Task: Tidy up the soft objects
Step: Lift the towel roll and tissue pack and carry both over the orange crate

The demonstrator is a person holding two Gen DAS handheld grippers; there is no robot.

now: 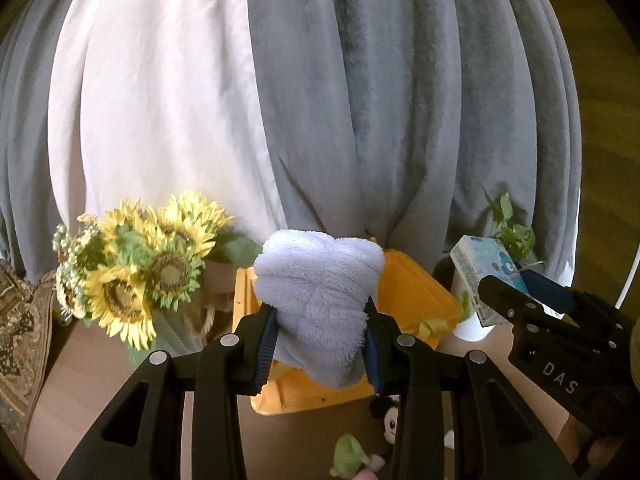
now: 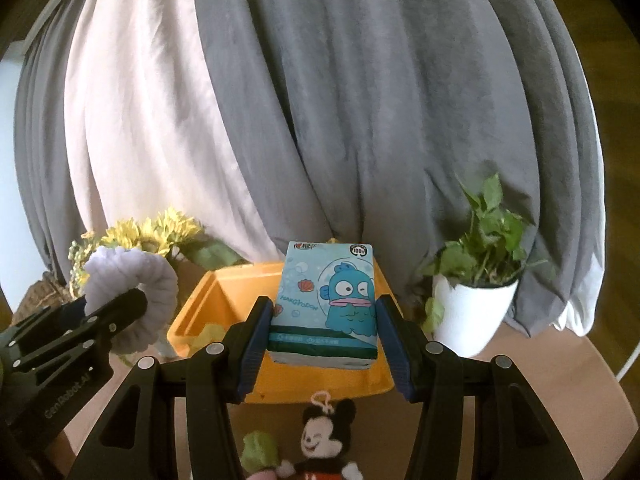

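My left gripper (image 1: 320, 320) is shut on a folded pale lavender fleece cloth (image 1: 318, 296), held up above the yellow bin (image 1: 416, 292). My right gripper (image 2: 326, 334) is shut on a blue tissue pack (image 2: 326, 300) printed with a cartoon fish, also raised over the yellow bin (image 2: 204, 304). The right wrist view shows the left gripper (image 2: 104, 320) and its cloth (image 2: 132, 292) at the left edge. In the left wrist view the right gripper (image 1: 532, 300) and the pack (image 1: 480, 276) sit at the right. A mouse plush (image 2: 320, 440) and a green plush (image 2: 260, 452) lie on the brown tabletop (image 2: 540, 380) in front of the bin.
A sunflower bouquet (image 1: 148, 264) stands at the back left. A potted green plant in a white pot (image 2: 472, 308) stands at the back right. Grey and white curtains (image 2: 320, 120) hang behind the table. A patterned cushion (image 1: 20, 340) shows at the far left.
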